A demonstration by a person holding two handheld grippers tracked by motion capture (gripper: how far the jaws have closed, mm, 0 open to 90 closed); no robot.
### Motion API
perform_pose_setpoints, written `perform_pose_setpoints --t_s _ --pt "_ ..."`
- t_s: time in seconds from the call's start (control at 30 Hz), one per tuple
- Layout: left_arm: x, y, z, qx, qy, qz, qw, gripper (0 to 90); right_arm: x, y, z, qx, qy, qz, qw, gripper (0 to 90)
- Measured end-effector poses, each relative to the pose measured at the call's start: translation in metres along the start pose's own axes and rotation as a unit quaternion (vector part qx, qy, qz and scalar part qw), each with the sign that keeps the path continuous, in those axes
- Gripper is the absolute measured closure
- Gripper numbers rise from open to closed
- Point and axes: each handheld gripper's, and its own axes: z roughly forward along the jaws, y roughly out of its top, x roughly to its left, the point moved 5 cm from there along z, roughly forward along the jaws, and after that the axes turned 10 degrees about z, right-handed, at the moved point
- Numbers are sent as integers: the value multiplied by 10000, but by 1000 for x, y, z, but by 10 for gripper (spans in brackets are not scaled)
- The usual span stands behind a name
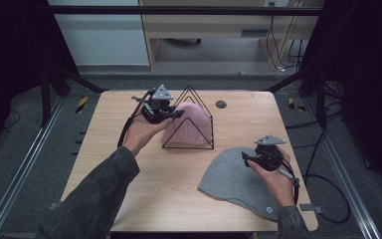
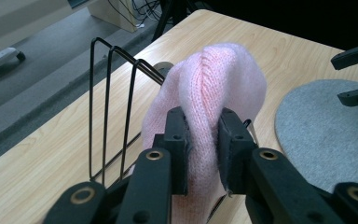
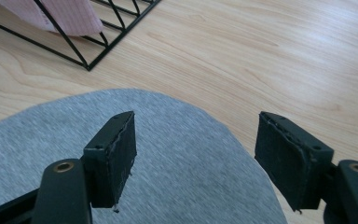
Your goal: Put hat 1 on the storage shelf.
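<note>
A black wire rack [image 1: 191, 119] of triangular frames stands near the middle of the light wooden table [image 1: 129, 189], and everything else lies around it. A pink knit beanie [image 1: 189, 124] sits draped inside the rack, its crown rising between the wires. The left gripper [image 1: 171, 114], held in the person's left hand [image 1: 142, 132], reaches in from the rack's left side and is clenched on a fold of the beanie; in the left gripper view the knit fabric [image 2: 205, 121] bulges up between the two black pads [image 2: 176, 140]. To the rack's near right, a grey beanie [image 1: 234, 181] lies flat on the table, apart from the rack's base. The right gripper [image 1: 248, 159], held in the right hand [image 1: 276, 179], hovers over that grey beanie [image 3: 182, 163] with its jaws spread wide and nothing between them. A small dark disc [image 1: 221, 104] sits on the table just beyond the rack's far right corner.
</note>
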Motion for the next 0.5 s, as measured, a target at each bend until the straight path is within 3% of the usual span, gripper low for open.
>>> perform_pose_setpoints --t_s 0.17,0.4,0.5 --pt "0 -2 -3 -35 5 -47 10000 682 -6 -3 -2 -15 -47 56 10000 288" --pt "-3 -3 -17 -204 84 -179 9996 515 -18 -5 -7 -50 -55 299 9995 294" --pt "-6 -5 -21 -181 143 -142 9996 479 -21 -6 -7 -27 -63 304 9995 293"
